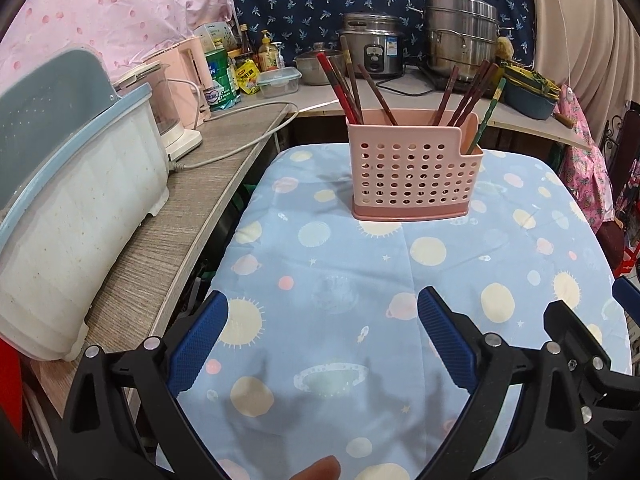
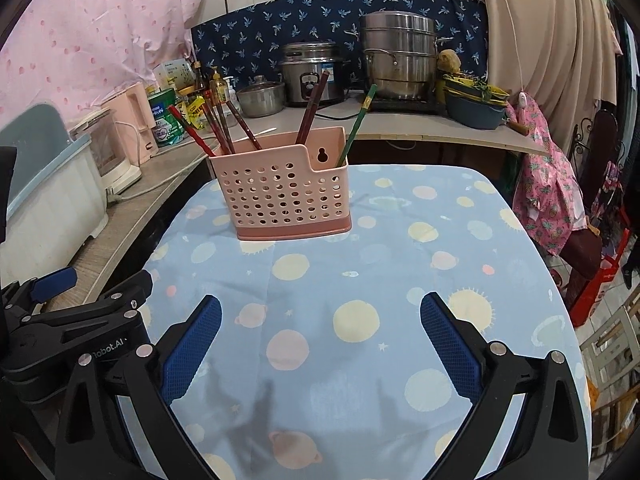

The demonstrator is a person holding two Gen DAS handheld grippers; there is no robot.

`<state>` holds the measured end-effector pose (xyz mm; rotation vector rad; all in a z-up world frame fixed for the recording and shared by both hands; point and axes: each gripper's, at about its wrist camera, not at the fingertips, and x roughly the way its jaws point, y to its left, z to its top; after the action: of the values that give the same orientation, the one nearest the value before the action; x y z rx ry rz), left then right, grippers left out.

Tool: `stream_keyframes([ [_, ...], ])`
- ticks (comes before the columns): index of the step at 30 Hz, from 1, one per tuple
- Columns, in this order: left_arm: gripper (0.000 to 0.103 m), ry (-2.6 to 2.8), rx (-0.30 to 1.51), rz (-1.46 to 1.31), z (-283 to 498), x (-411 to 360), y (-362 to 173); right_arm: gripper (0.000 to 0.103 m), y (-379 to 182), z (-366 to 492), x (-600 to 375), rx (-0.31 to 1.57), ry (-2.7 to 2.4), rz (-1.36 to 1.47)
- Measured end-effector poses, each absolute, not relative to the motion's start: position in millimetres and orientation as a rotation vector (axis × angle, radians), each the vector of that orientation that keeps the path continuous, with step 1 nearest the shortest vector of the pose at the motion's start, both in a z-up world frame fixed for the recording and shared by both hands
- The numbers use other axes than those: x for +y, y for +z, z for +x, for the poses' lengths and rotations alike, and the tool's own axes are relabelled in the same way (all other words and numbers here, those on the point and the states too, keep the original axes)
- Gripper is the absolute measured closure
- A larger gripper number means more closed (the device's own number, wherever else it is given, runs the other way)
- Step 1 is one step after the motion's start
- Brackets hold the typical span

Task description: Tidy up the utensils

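Note:
A pink perforated utensil holder point(image 1: 412, 168) stands upright at the far end of the table; it also shows in the right wrist view point(image 2: 282, 196). Several dark red chopsticks point(image 1: 352, 88) lean in its left part and several more point(image 1: 468, 94) in its middle. One green chopstick point(image 1: 486, 116) stands in the low right compartment, also seen in the right wrist view point(image 2: 357, 126). My left gripper point(image 1: 322, 316) is open and empty over the near table. My right gripper point(image 2: 320, 320) is open and empty beside it.
The table has a light blue planet-print cloth point(image 1: 360, 280). A white and blue dish rack point(image 1: 60, 200) and a blender point(image 1: 168, 112) stand on the left counter. A rice cooker point(image 1: 374, 48), a steel steamer pot point(image 1: 460, 36) and bottles line the back counter.

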<state>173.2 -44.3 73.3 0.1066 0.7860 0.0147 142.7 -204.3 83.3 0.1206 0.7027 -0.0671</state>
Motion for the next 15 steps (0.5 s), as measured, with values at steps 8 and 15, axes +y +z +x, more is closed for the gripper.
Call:
stream_keyframes([
  [8, 0.012, 0.016, 0.791, 0.109, 174.4, -45.3, 70.8, 0.007, 82.1, 143.4, -204.3, 0.708, -0.069, 0.115],
  [15, 0.012, 0.018, 0.787, 0.109, 175.9, -44.8, 69.4, 0.007, 80.9, 145.4, -205.7, 0.709, -0.070, 0.113],
])
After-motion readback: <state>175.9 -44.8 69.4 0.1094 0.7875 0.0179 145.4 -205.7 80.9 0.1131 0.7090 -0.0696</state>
